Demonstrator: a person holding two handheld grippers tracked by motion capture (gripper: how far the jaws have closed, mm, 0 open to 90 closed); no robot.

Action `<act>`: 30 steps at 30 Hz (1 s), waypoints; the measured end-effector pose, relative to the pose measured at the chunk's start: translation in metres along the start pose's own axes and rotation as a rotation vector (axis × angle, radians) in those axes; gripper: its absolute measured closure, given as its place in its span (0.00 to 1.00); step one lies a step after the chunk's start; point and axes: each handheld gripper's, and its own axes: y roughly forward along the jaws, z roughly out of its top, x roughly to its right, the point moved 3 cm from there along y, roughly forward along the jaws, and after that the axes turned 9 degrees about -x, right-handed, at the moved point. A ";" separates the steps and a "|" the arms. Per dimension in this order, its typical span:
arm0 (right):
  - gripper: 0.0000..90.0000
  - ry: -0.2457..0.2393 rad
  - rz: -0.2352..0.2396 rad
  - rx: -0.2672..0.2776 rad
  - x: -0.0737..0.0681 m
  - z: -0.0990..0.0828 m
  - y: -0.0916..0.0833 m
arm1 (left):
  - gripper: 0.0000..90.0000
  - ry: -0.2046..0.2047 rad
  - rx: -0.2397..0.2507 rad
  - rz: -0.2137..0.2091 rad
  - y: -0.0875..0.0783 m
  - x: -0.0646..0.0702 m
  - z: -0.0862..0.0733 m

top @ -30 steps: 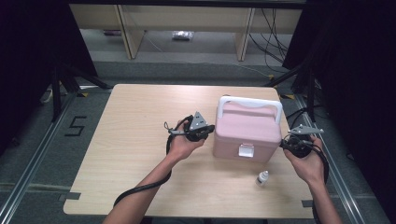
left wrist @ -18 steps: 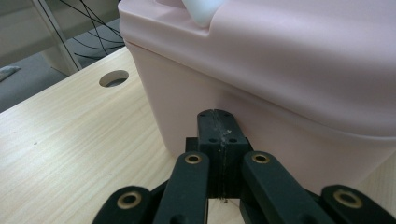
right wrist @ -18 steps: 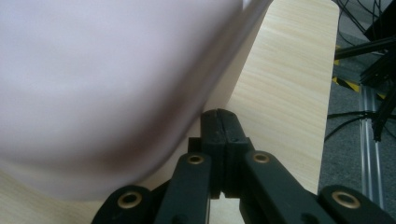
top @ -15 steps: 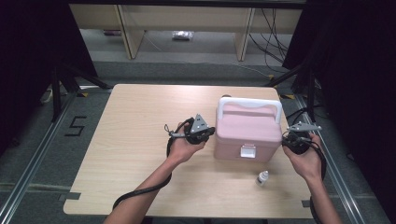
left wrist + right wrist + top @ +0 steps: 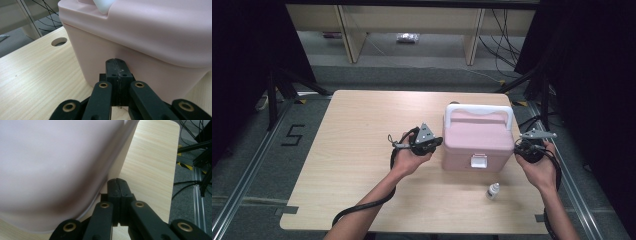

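- Light wood table [image 5: 347, 165], dark room.
- Left gripper [image 5: 435, 144] and right gripper [image 5: 518, 149] flank pink lidded box [image 5: 477, 142], jaws pressed together, empty.
- Box has white handle [image 5: 479, 109], white latch [image 5: 478, 161].

Even overhead light falls on my surface [image 5: 352, 150], casting soft shadows, while black surrounds it. Near my right fingers [image 5: 117, 192], the pink box [image 5: 50, 170] blurs, out of focus.
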 end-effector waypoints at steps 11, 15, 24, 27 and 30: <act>0.96 0.039 0.004 0.020 0.002 0.000 -0.004 | 0.80 -0.039 0.017 0.005 -0.008 -0.010 -0.003; 0.90 0.056 -0.011 0.049 0.005 -0.001 -0.014 | 0.68 -0.127 0.064 0.013 -0.022 -0.018 -0.002; 0.82 0.114 -0.033 0.085 0.009 -0.004 -0.033 | 0.52 -0.244 0.163 -0.021 -0.043 -0.024 0.010; 0.79 0.103 -0.040 0.097 0.009 -0.003 -0.037 | 0.50 -0.256 0.179 -0.036 -0.046 -0.021 0.015; 0.78 0.133 -0.032 0.103 0.006 -0.001 -0.038 | 0.49 -0.260 0.187 -0.047 -0.047 -0.018 0.020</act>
